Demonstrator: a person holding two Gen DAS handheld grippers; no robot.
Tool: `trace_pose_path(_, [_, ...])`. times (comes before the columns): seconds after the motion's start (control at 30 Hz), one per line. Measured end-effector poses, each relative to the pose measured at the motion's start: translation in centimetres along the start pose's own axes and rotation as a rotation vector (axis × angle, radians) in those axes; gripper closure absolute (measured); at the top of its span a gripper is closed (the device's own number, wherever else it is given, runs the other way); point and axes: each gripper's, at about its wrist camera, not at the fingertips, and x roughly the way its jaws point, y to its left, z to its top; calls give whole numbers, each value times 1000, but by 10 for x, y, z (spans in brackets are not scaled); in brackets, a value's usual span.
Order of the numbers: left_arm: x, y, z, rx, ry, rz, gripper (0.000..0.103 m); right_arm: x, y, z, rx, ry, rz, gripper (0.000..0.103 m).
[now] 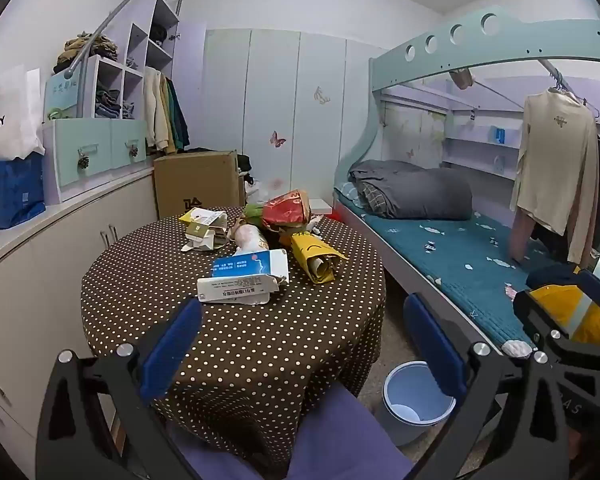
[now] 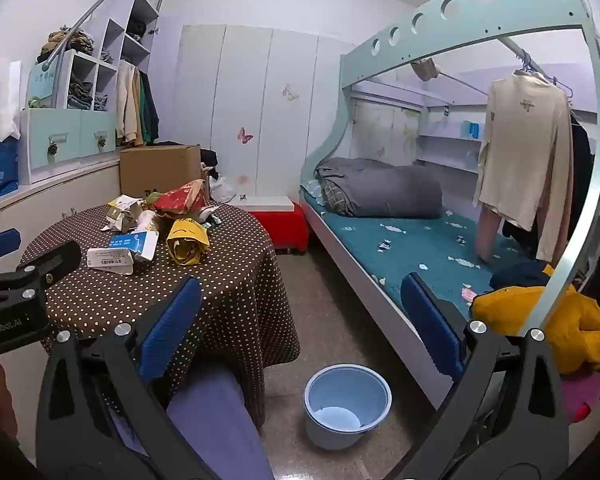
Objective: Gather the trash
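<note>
Trash lies piled on the far half of a round table [image 1: 228, 344] with a brown polka-dot cloth: a torn white and blue carton [image 1: 244, 280], a rolled yellow wrapper [image 1: 316, 258], a red crumpled bag [image 1: 286, 212] and small torn boxes [image 1: 202, 228]. A pale blue bin [image 1: 416, 400] stands on the floor right of the table. My left gripper [image 1: 300, 344] hangs open over the table's near edge, nothing between its blue pads. My right gripper [image 2: 300, 332] is open above the floor, between the table [image 2: 228, 280] and the bed, with the bin [image 2: 346, 404] below it.
A purple chair seat [image 1: 340, 436] sits under the near table edge. A bunk bed [image 1: 460, 256] with teal mattress and grey quilt fills the right side. A cardboard box [image 1: 196, 184] and low cabinets [image 1: 60, 248] stand behind and left. A red stool [image 2: 284, 224] is beyond the table.
</note>
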Motion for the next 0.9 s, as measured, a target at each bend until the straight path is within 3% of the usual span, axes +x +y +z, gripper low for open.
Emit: trace_pose_path(0.9, [-1,-7,-4,7,4,-7,4,9,1,-8,37,31,30,6])
